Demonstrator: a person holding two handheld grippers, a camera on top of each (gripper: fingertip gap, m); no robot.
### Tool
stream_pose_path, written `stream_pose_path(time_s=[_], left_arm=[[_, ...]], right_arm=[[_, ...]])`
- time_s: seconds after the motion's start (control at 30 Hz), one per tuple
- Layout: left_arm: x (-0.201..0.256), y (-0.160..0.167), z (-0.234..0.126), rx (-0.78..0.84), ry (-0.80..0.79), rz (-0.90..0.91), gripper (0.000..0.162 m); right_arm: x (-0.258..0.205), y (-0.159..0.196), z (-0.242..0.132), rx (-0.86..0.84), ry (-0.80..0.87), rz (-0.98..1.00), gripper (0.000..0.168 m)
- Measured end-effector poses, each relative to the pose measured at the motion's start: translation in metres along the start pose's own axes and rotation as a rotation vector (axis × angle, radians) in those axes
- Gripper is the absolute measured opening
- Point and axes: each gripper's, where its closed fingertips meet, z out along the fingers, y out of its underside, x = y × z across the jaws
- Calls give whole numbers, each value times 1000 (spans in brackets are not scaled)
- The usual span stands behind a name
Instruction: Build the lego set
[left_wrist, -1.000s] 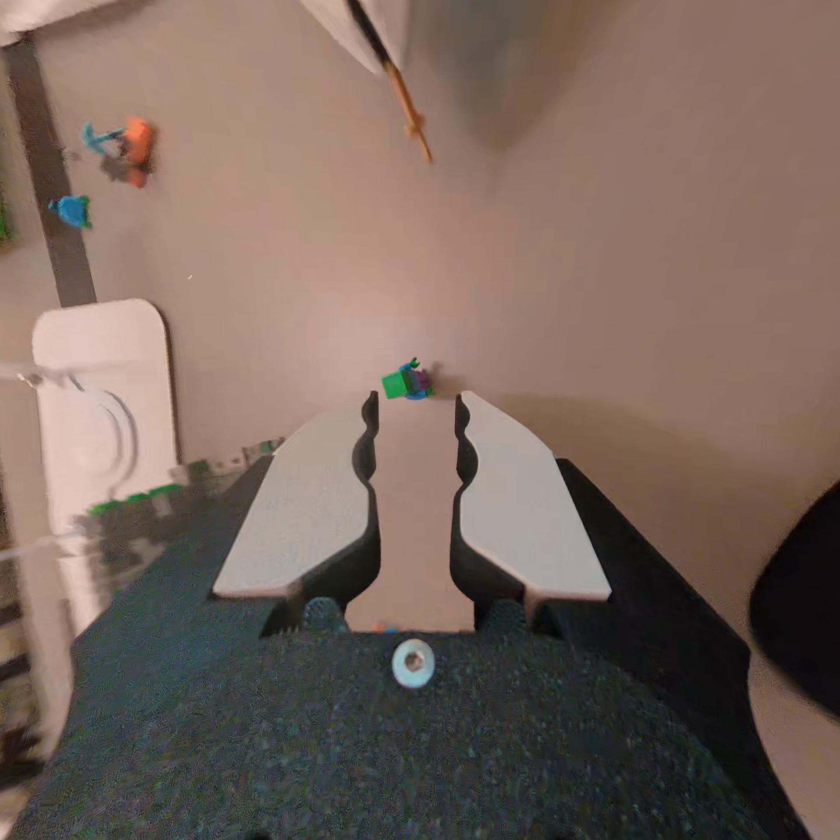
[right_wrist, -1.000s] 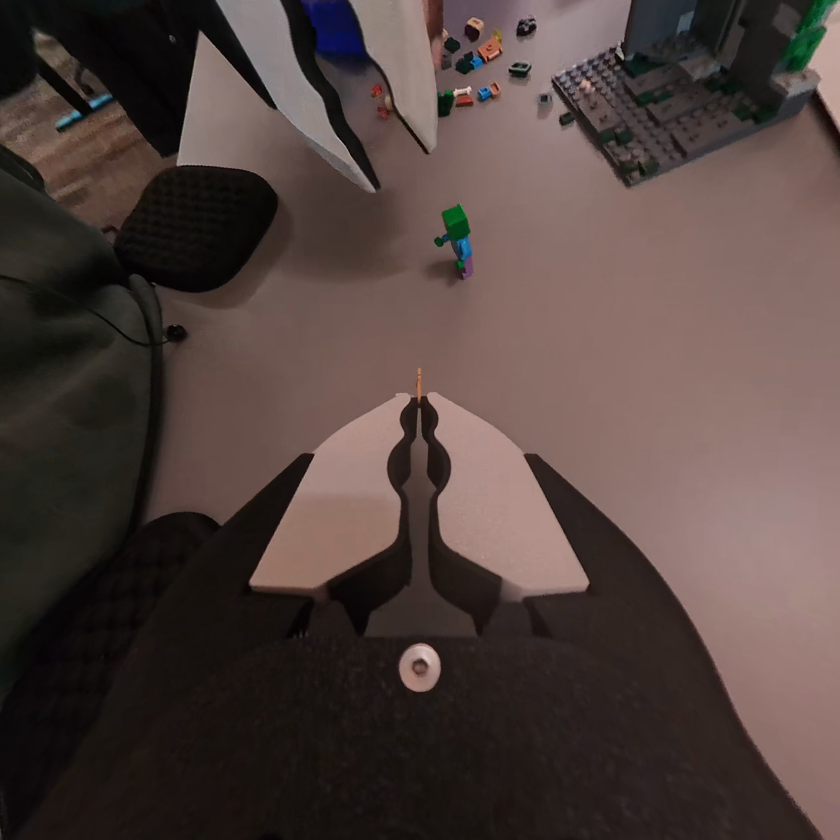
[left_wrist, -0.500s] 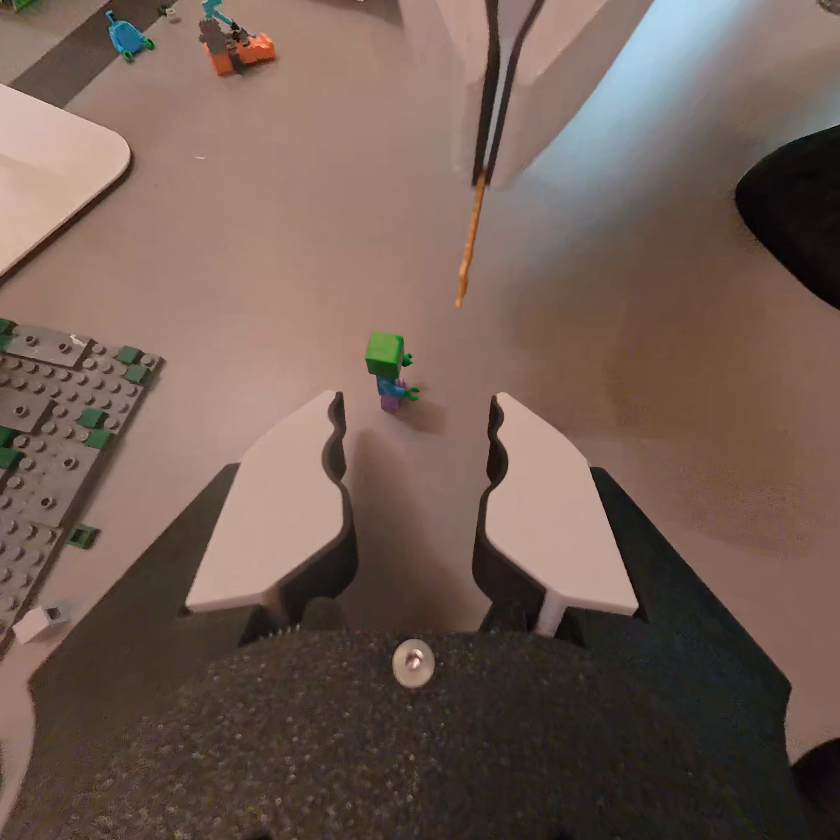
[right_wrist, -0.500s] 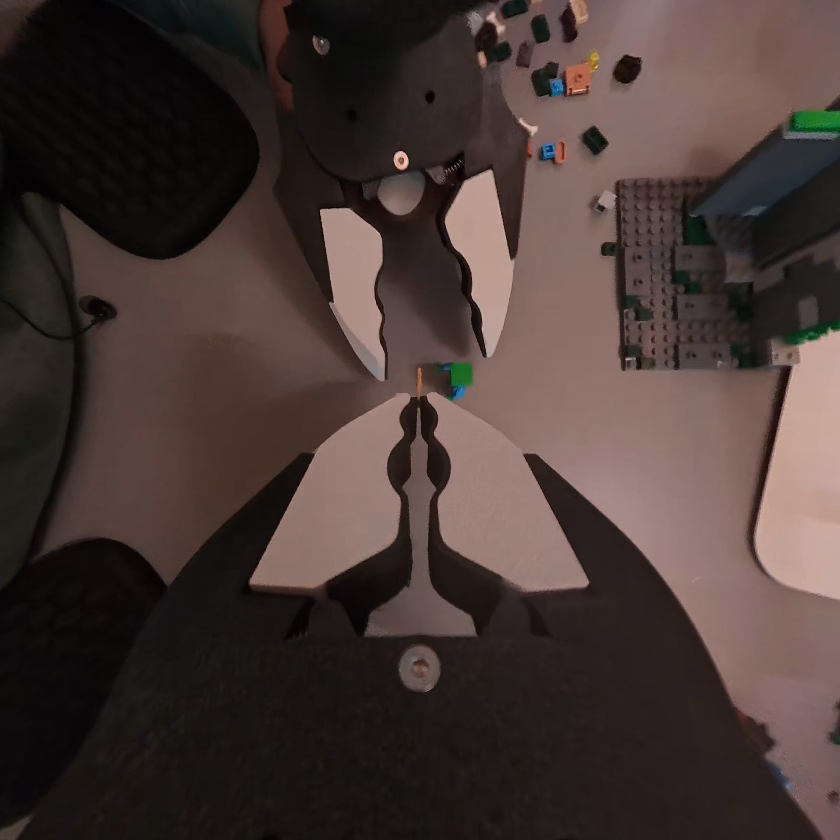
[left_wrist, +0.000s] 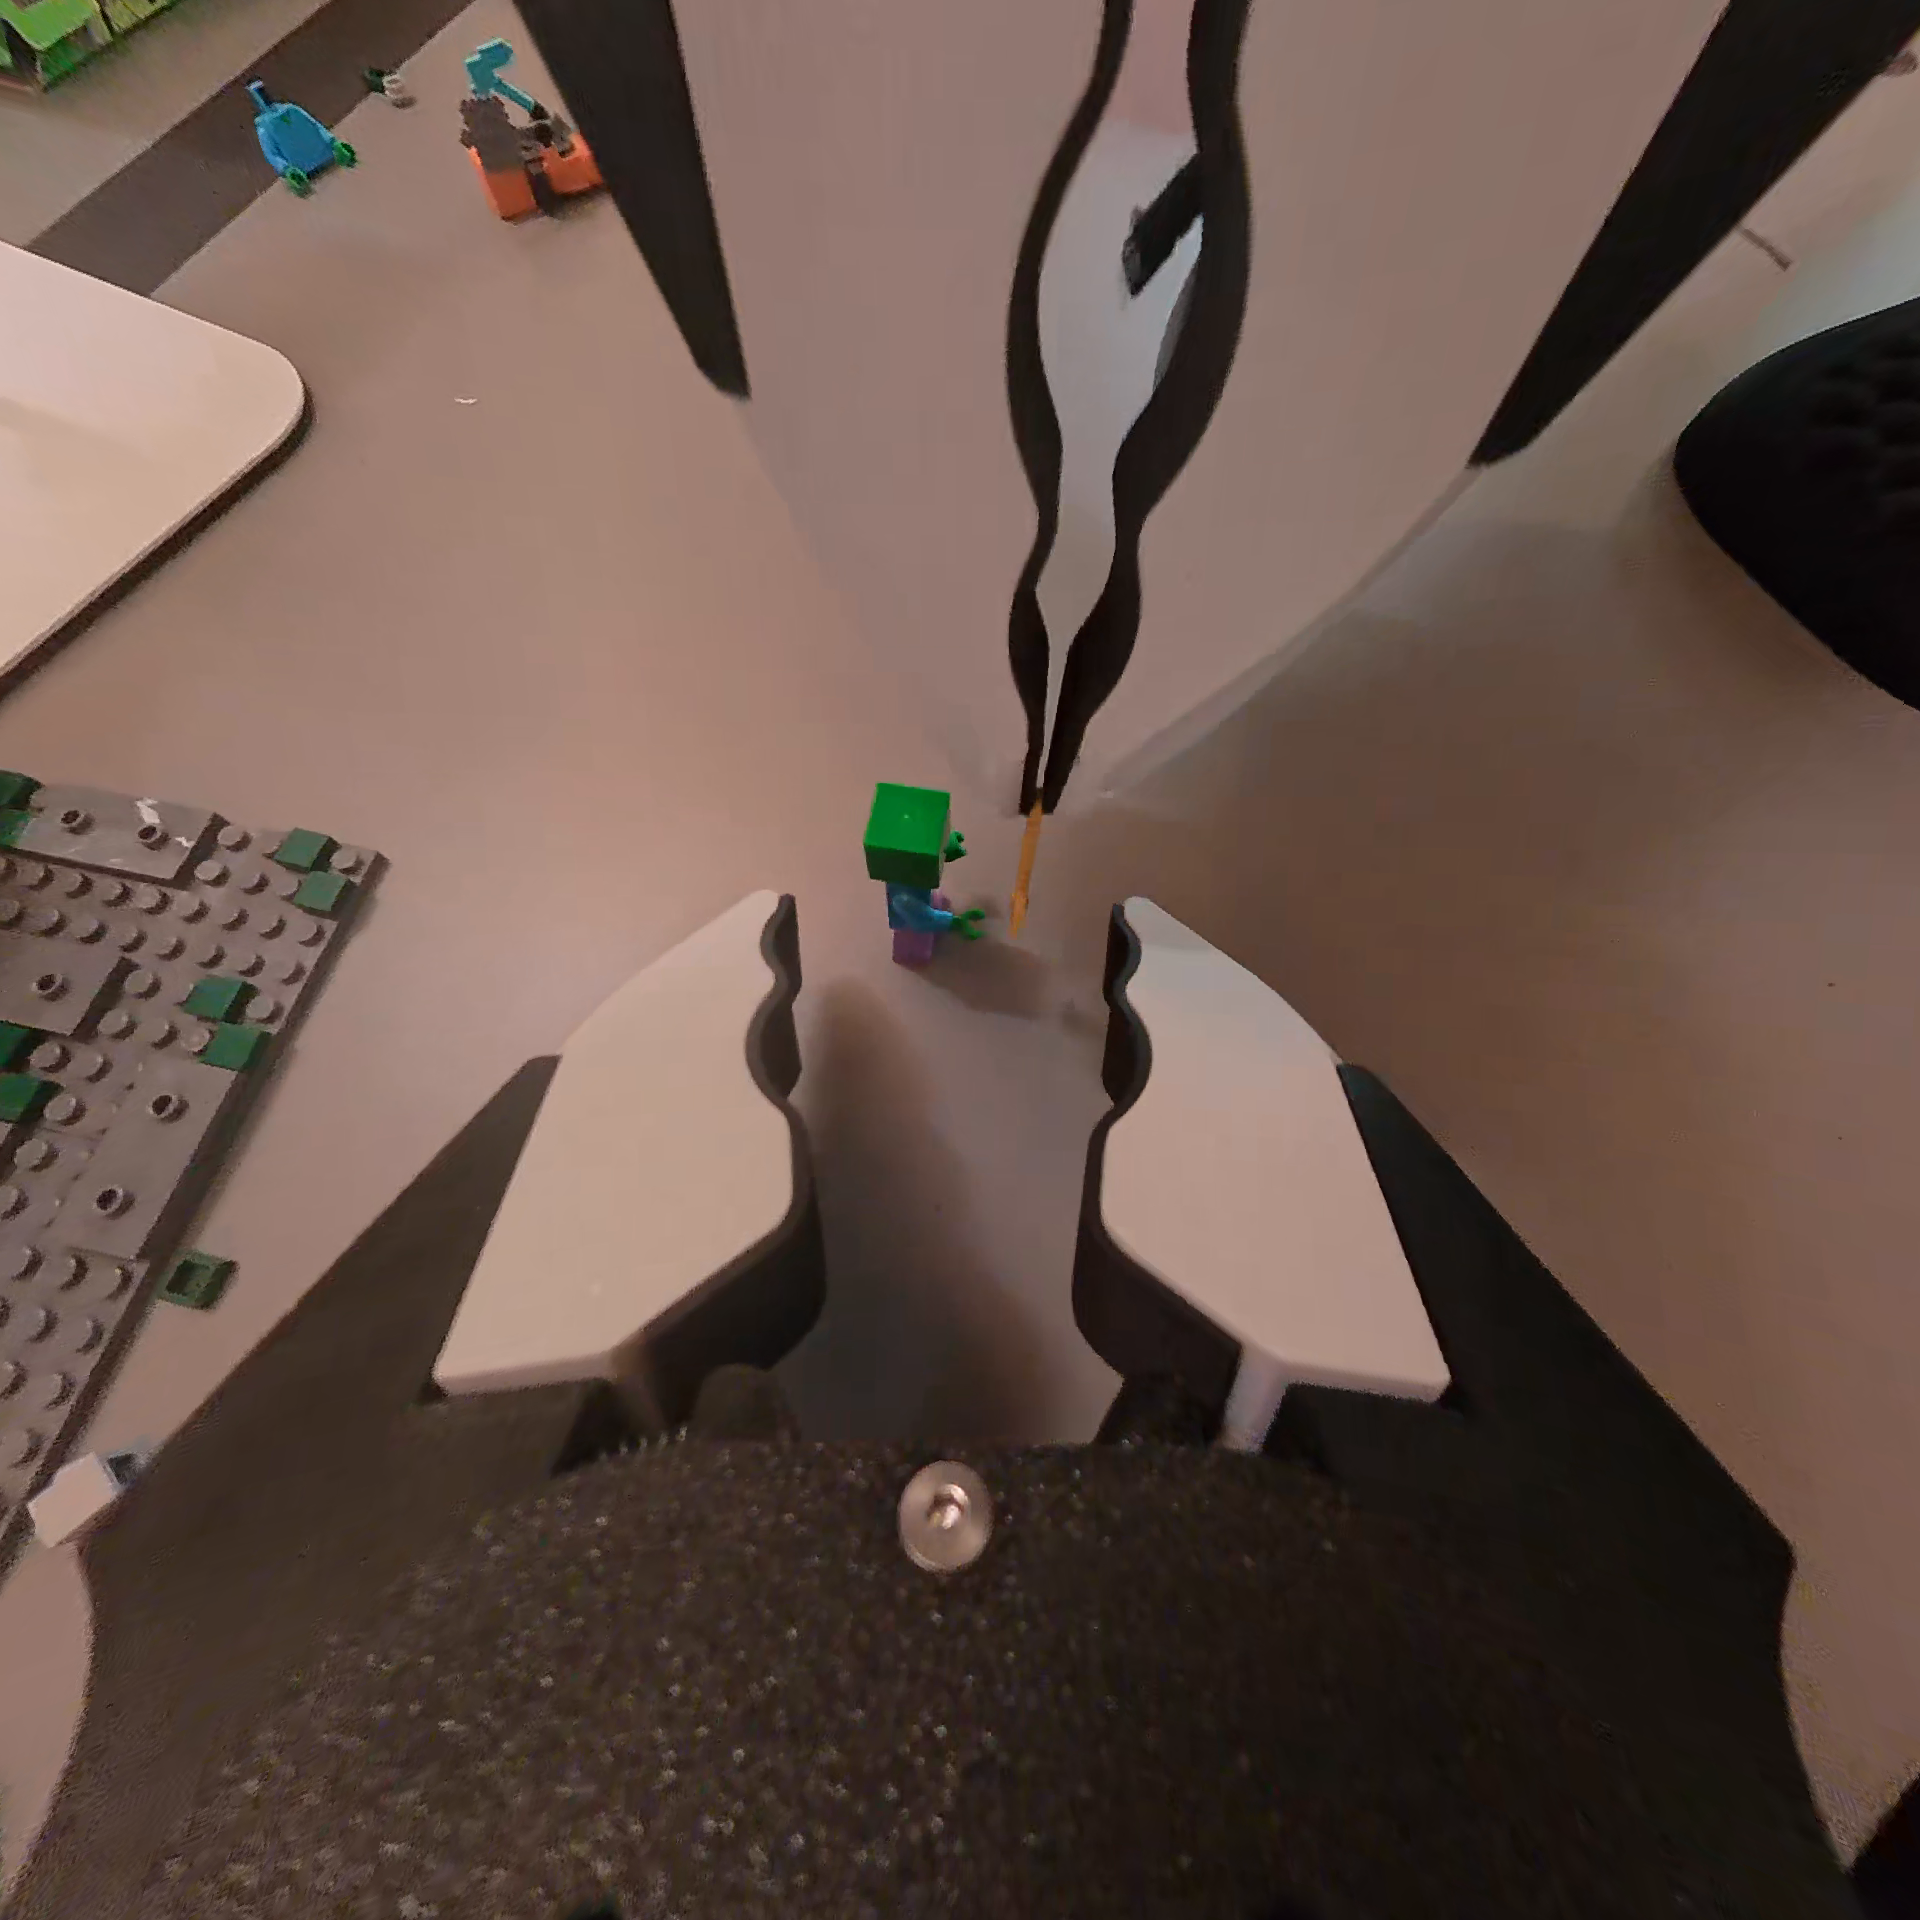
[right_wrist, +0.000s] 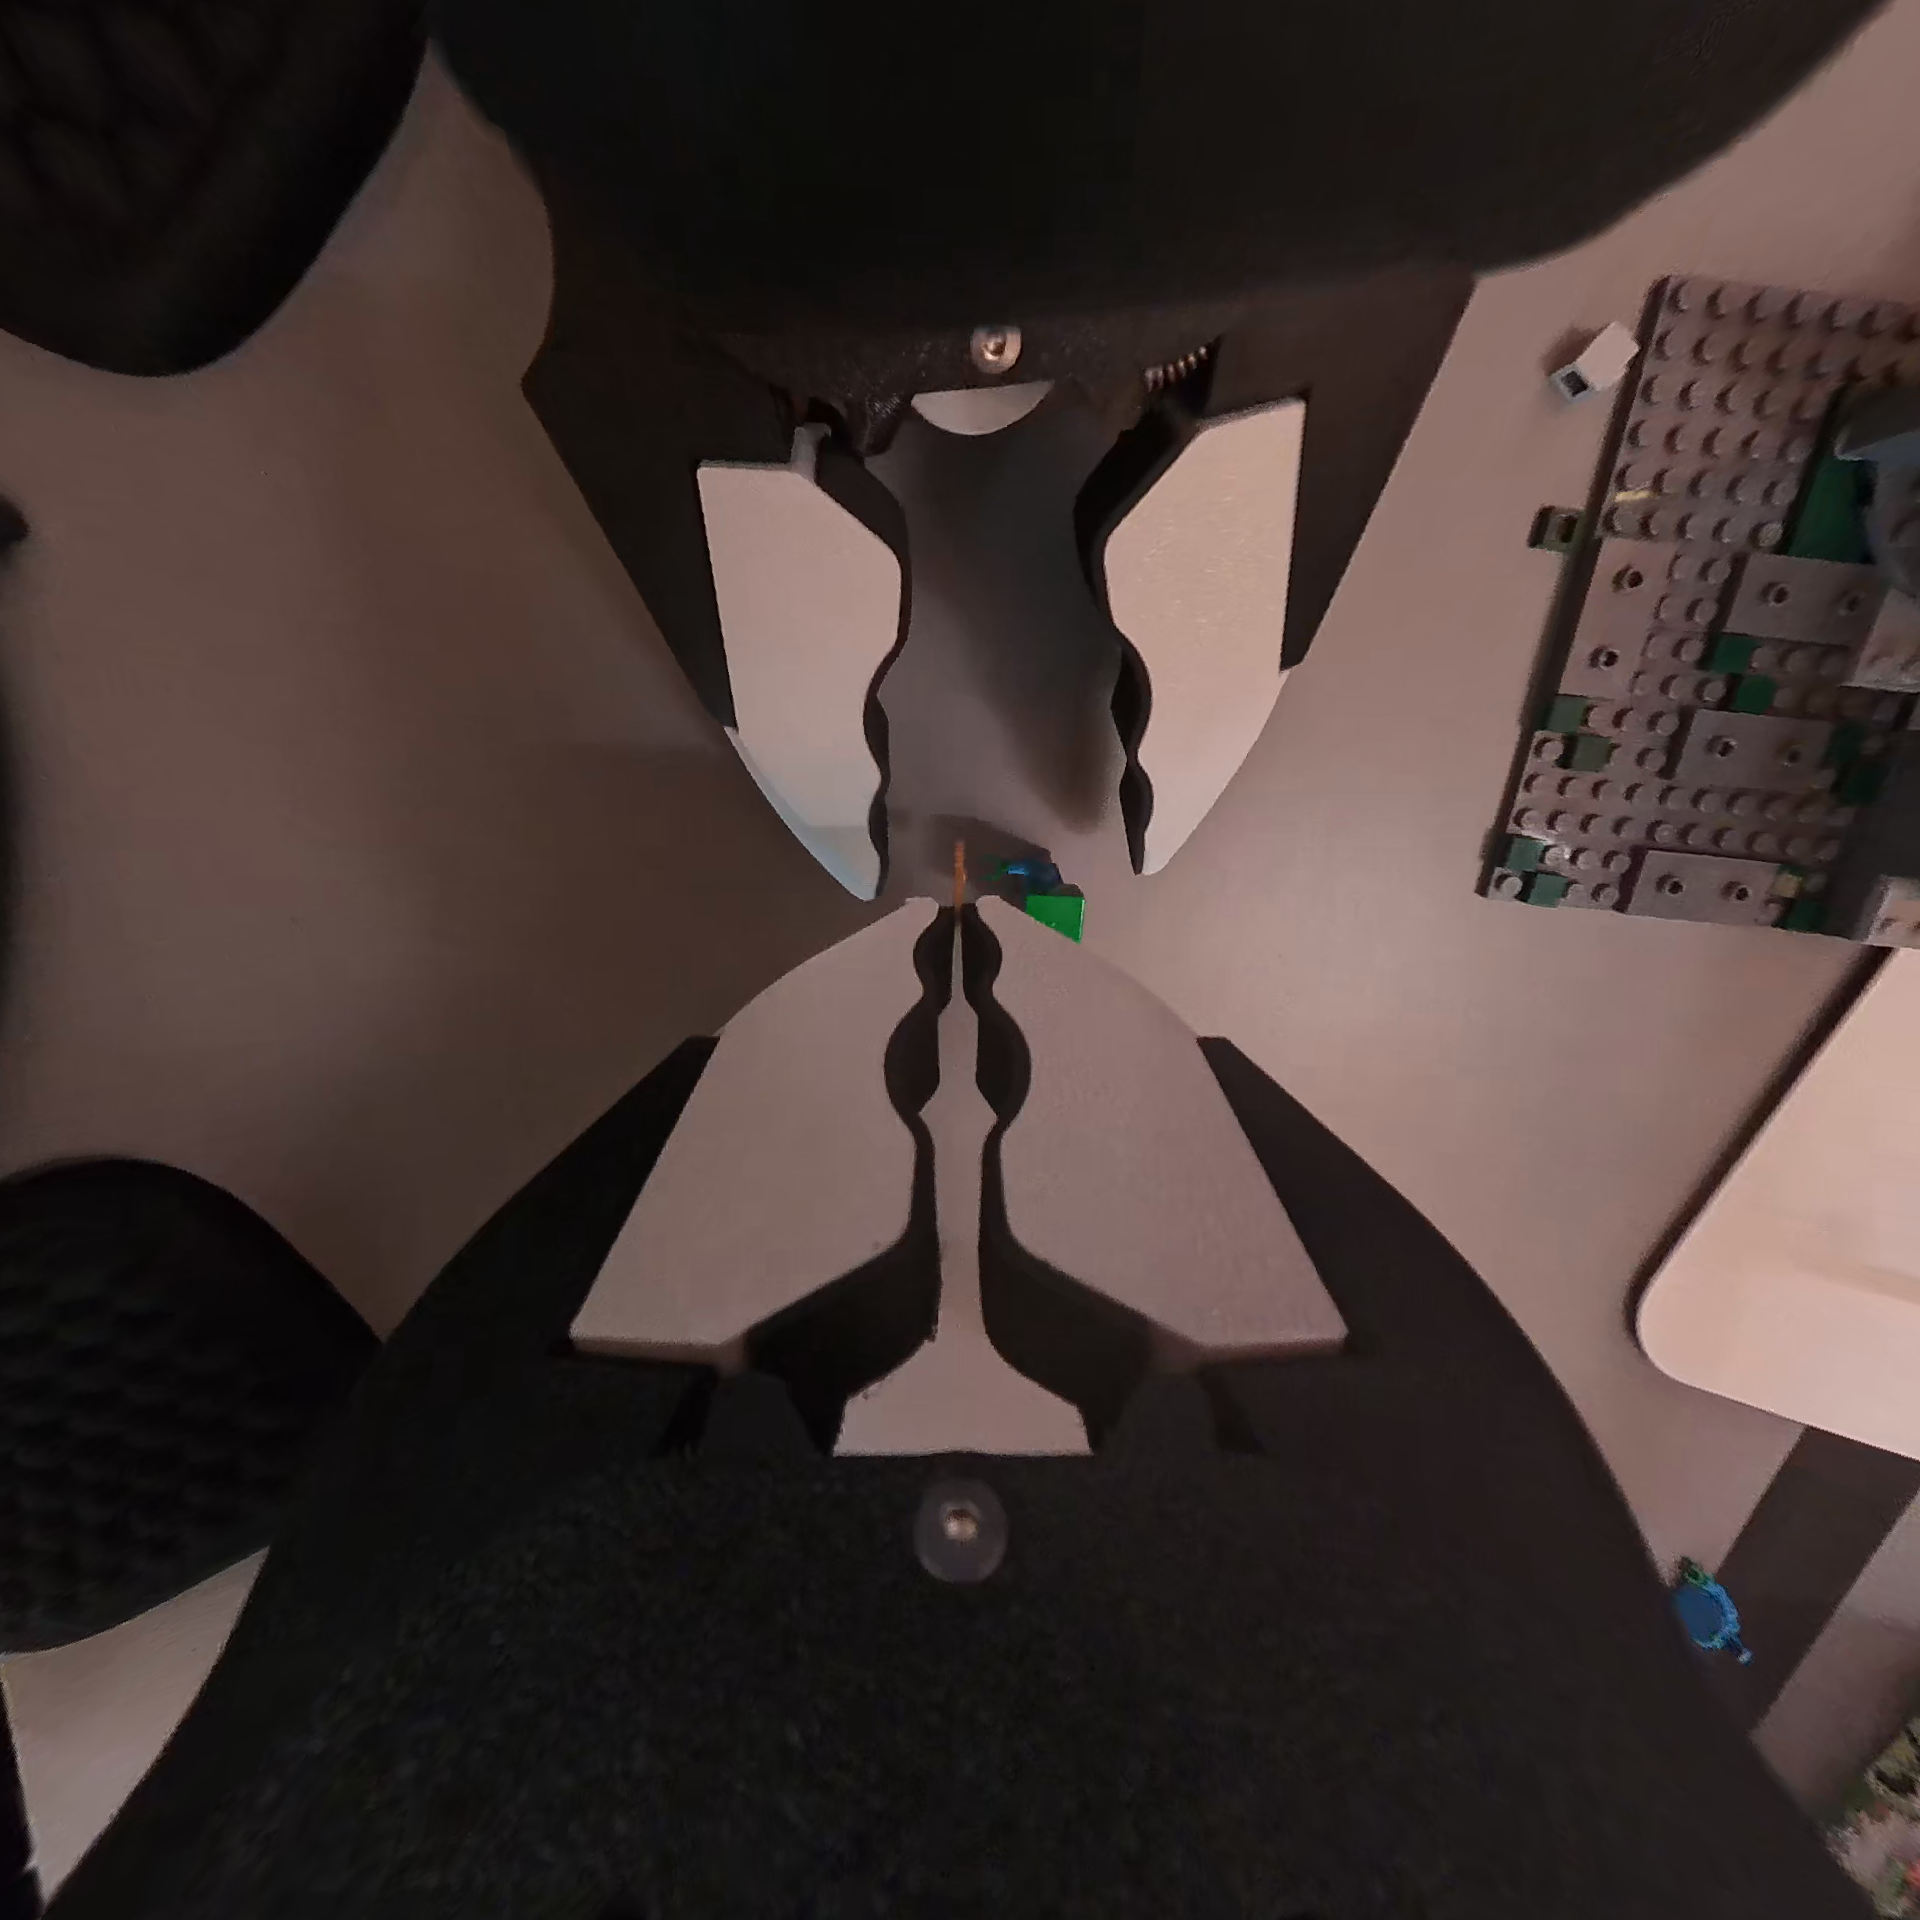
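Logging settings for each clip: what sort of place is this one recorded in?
Probably an office or workroom desk used for toy building: a plain grey tabletop with a studded grey baseplate and a small green-headed figure, plus a black mesh chair at the edge.

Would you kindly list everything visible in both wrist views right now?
Minifigure: one, green head, blue torso, purple legs; standing between both claws.
Thin stick: one, orange-tan; pinched in right claw, beside the minifigure's hand.
Studded baseplate: one, grey with green tiles; left of left claw.
Small blue figure: one; far left.
Orange-based build: one, with a teal tool; far left.
White board: one; left edge.
Loose pale brick: one; beside the baseplate.
Table: beige-grey.
Left claw: open.
Right claw: shut on the stick.
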Motion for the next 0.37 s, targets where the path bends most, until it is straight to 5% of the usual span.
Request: stream_pose_path(time_s=[0.37], left_arm=[[-2, 3, 4, -29, -42, 37, 50]], right_arm=[[2, 0, 6, -74, 29, 44, 1]])
